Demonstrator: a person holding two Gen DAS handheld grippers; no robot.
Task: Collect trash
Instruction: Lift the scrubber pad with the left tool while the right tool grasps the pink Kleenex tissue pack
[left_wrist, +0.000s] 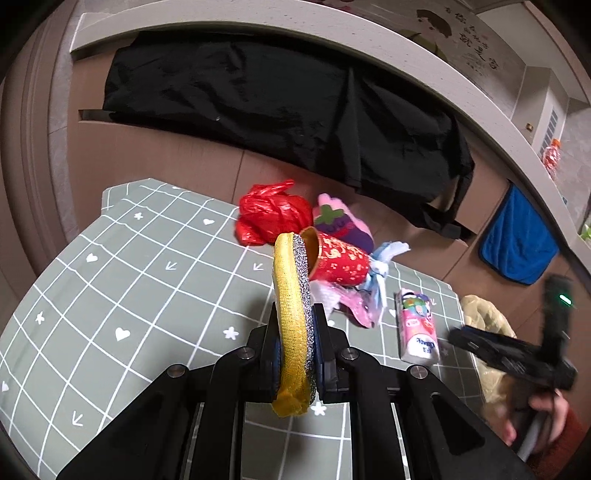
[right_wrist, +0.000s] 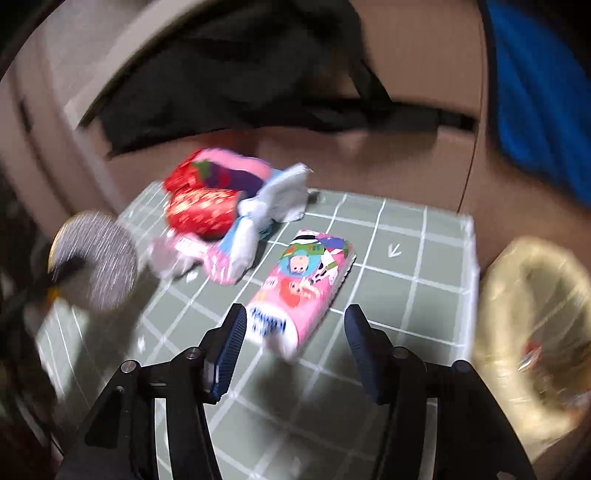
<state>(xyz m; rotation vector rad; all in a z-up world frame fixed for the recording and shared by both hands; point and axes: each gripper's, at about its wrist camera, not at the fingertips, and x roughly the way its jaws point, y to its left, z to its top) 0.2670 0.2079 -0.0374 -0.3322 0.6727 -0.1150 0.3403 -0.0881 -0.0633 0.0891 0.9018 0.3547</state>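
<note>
My left tongs (left_wrist: 295, 354) point forward over the table (left_wrist: 110, 295), level with its green gridded cloth, and are clamped tight on a round scouring pad (left_wrist: 293, 332) with a yellow face and a silver face, held on edge and upright between the two pads; in the right wrist view the same pad (right_wrist: 98, 258) shows its silver face at the far left, blurred. Just beyond it the trash lies heaped near the far edge of the table: a crumpled red plastic bag (left_wrist: 271, 214), a pink and purple plush toy (left_wrist: 343, 221) beside it, a red paper cup (left_wrist: 340, 264) lying on its side with its gold mouth turned toward the pad, a knotted pale blue wrapper (left_wrist: 380, 266) touching the cup, and a pink wrapper (left_wrist: 356, 306) in front. To the right of the heap a pink tissue pack (right_wrist: 299, 291) lies flat on the cloth. My right tongs (right_wrist: 293, 347) hang tilted down over it, spread wide and holding nothing, with the near end of the pack between the two blue pads but not touched by either. Off the right edge of the table stands a bin lined with a yellowish bag (right_wrist: 535, 332), blurred.
</note>
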